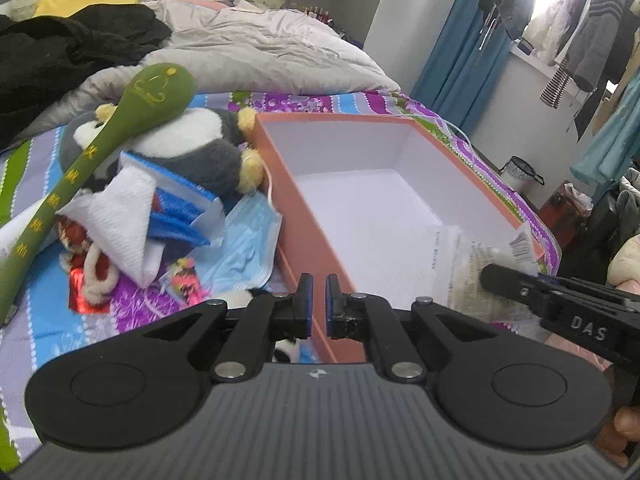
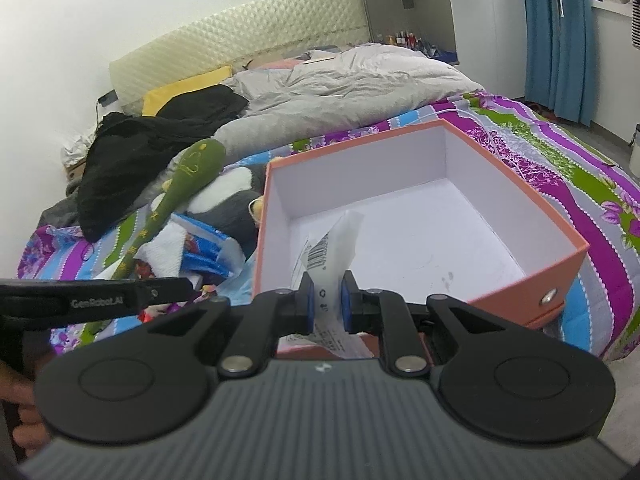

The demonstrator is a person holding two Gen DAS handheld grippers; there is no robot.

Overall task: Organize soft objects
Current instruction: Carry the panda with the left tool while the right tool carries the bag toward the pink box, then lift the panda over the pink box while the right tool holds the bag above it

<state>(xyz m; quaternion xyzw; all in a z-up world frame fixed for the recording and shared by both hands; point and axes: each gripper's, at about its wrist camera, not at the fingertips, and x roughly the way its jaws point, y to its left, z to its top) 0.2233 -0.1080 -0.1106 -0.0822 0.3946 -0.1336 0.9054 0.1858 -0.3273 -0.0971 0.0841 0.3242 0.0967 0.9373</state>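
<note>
Looking along the left tongs [image 1: 316, 304], the blue pads stand a narrow slit apart with nothing between them, poised over the near left wall of the orange box [image 1: 280, 184]. The box sits open on the bed, its white inside bare except for a crinkled clear bag with a barcode label [image 1: 476, 264] at the near right corner, where the right tongs [image 1: 492, 276] reach in; their grip is hidden from this side. Left of the box lies the heap of soft things: a grey-and-white plush penguin [image 1: 208, 152] touching the box wall, a long green plush spoon [image 1: 100, 152] tilted across it, a white cloth [image 1: 120, 216], a blue packet [image 1: 180, 216] and a blue face mask [image 1: 248, 244] just beside the wall. A grey duvet [image 1: 260, 52] and black clothes [image 1: 68, 48] lie beyond.

From the right wrist, the right tongs [image 2: 327, 300] pinch the clear bag [image 2: 336, 248], which stands up between the pads above the box's near wall [image 2: 272, 248]. The box floor beyond is open. The left tongs [image 2: 176, 286] come in from the left edge, over the pile. The striped bedsheet [image 2: 580, 160] runs bare to the right of the box, down to the bed's edge.
</note>
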